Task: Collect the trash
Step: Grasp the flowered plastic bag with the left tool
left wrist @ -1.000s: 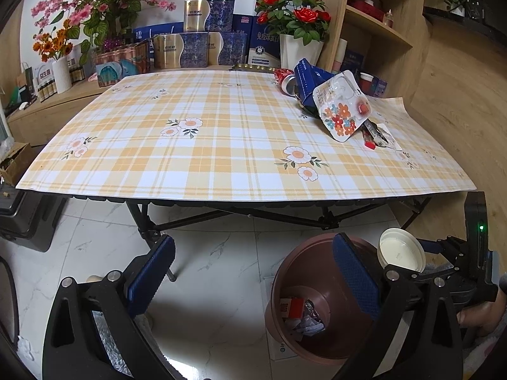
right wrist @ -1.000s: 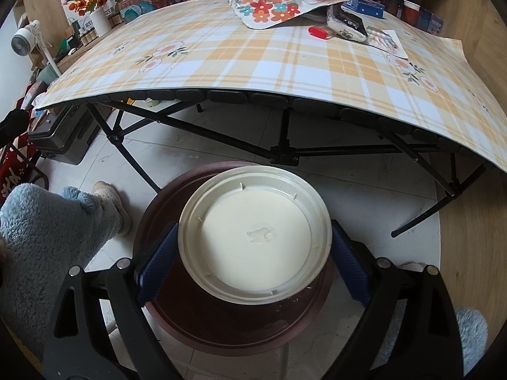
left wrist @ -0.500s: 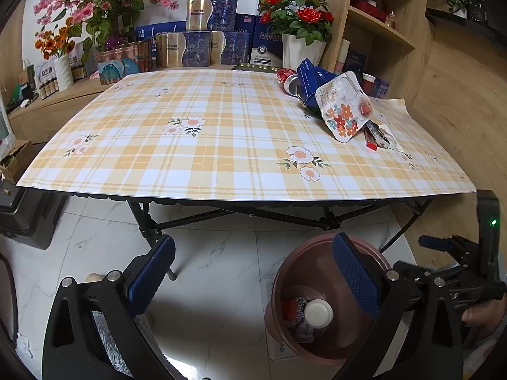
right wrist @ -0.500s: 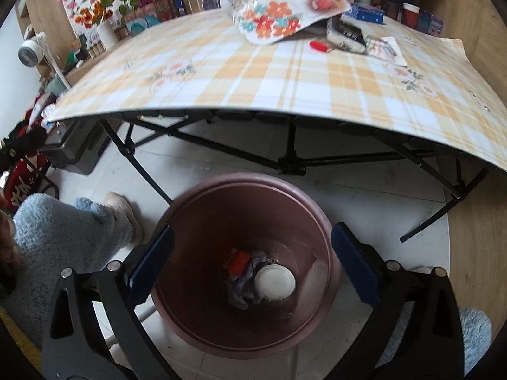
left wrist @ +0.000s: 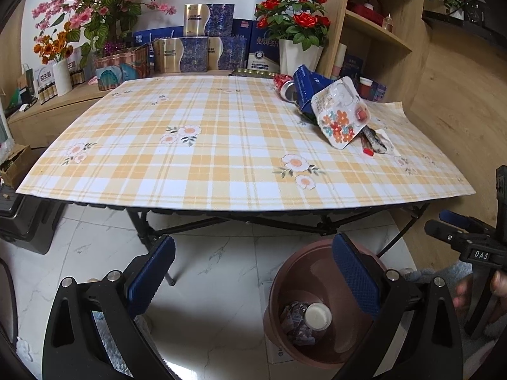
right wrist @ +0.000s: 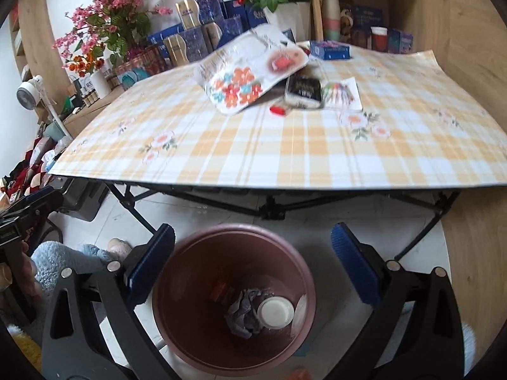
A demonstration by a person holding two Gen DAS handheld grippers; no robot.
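Both grippers hung with jaws wide apart and empty: right gripper (right wrist: pixel 253 266) over the brown bin (right wrist: pixel 177 269), left gripper (left wrist: pixel 253 272) alongside. White lid (right wrist: pixel 275 312) lay inside the bin; trash pile (left wrist: pixel 332 110) waited at the table's (left wrist: pixel 190 164) two o'clock.

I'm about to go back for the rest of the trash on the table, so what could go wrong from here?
1. The flowered tray leans tilted on other trash; pulling it could tumble the can or blue carton behind it.
2. The small red piece and flat wrappers lie flush on the tablecloth, so wide pads may slip off.
3. The bin sits low under the table edge; a careless drop could miss.
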